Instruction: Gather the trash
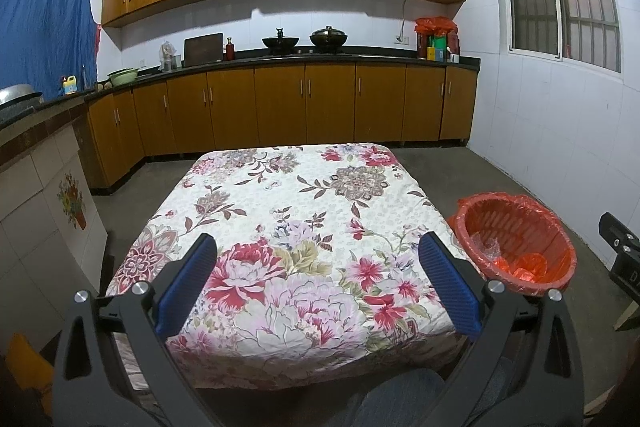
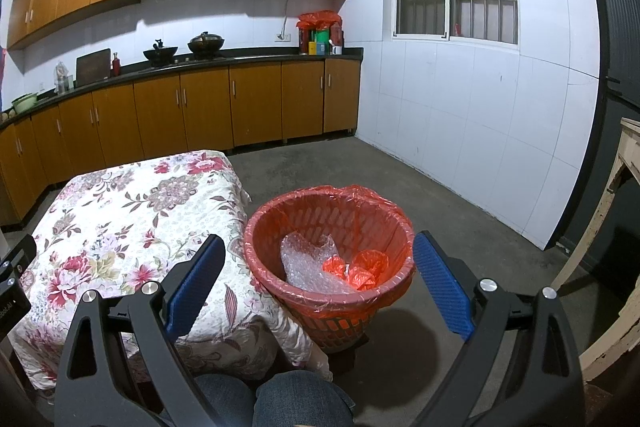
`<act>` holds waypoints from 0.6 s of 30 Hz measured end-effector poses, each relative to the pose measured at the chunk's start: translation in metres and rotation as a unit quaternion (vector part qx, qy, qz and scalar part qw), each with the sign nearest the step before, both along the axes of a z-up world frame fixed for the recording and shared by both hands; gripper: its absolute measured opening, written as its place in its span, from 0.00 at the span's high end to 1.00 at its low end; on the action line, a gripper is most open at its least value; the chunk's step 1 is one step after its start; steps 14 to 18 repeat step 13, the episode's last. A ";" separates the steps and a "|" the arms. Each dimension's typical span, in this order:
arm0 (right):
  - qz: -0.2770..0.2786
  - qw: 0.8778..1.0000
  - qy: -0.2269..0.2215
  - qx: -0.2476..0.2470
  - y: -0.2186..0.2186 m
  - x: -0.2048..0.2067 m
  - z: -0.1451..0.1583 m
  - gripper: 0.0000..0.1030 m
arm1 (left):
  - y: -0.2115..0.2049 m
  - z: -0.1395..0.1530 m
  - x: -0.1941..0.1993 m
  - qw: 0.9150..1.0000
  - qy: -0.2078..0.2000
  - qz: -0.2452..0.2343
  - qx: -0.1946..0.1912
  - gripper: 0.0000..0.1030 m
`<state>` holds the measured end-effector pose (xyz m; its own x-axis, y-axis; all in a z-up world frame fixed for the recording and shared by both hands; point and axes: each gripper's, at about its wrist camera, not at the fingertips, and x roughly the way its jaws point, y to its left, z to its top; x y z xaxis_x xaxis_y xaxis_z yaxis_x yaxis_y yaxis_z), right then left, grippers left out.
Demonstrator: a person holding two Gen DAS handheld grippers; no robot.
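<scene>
Trash lies inside the red basket (image 1: 516,243) at the right of the left wrist view: crumpled clear plastic and orange scraps sit low in its red liner bag. The basket stands on the concrete floor just beside the right edge of the table (image 1: 280,211), which is draped in a floral cloth. The left gripper (image 1: 318,251) hangs over the near part of the cloth with its blue-padded jaws spread wide and nothing between them. A black piece of the other gripper pokes in at the far right edge. Denim-clad knees show at the bottom.

From the right wrist view, the basket (image 2: 328,223) sits near the centre, close against the hanging cloth at the table (image 2: 132,211) corner. Inside it a sheet of bubble wrap (image 2: 308,263) leans against the left wall, touching a wad of orange plastic (image 2: 358,269) to its right. The right gripper (image 2: 318,251) is held above the basket mouth, jaws wide apart and empty. Wooden cabinets (image 2: 208,107) line the far wall.
</scene>
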<state>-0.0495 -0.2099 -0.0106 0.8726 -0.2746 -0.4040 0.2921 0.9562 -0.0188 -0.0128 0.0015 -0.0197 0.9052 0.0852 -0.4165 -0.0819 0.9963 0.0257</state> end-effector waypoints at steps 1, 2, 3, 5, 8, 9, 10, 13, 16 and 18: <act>0.000 1.000 0.000 0.000 0.000 0.000 0.000 0.08 | 0.000 -0.001 0.000 1.000 -0.001 0.000 0.001 0.04; 0.000 1.000 0.001 0.000 0.000 -0.001 -0.002 0.08 | -0.001 -0.001 -0.001 1.000 -0.002 0.000 0.003 0.04; 0.000 1.000 0.001 0.000 0.000 -0.001 -0.002 0.08 | -0.001 -0.002 -0.001 1.000 -0.002 -0.001 0.003 0.04; 0.000 1.000 0.001 0.000 0.000 -0.003 -0.003 0.08 | -0.001 -0.003 -0.001 1.000 0.000 -0.001 0.002 0.04; 0.000 1.000 0.001 0.001 0.000 -0.002 -0.003 0.08 | -0.001 -0.002 0.001 1.000 0.004 -0.002 0.001 0.04; 0.000 1.000 0.001 0.001 -0.001 -0.002 -0.002 0.08 | -0.001 -0.002 0.001 1.000 0.005 -0.002 0.001 0.04; 0.000 1.000 0.001 0.001 0.000 -0.002 -0.003 0.08 | -0.001 -0.001 0.001 1.000 0.006 -0.002 0.000 0.04; 0.000 1.000 0.002 0.001 -0.001 -0.003 -0.004 0.08 | 0.000 -0.002 0.002 1.000 0.008 -0.001 -0.002 0.04; 0.000 1.000 0.002 0.001 -0.001 -0.003 -0.004 0.08 | 0.000 -0.002 0.002 1.000 0.008 -0.001 -0.002 0.04; 0.000 1.000 0.002 0.001 -0.001 -0.003 -0.004 0.08 | 0.000 -0.002 0.002 1.000 0.008 -0.001 -0.002 0.04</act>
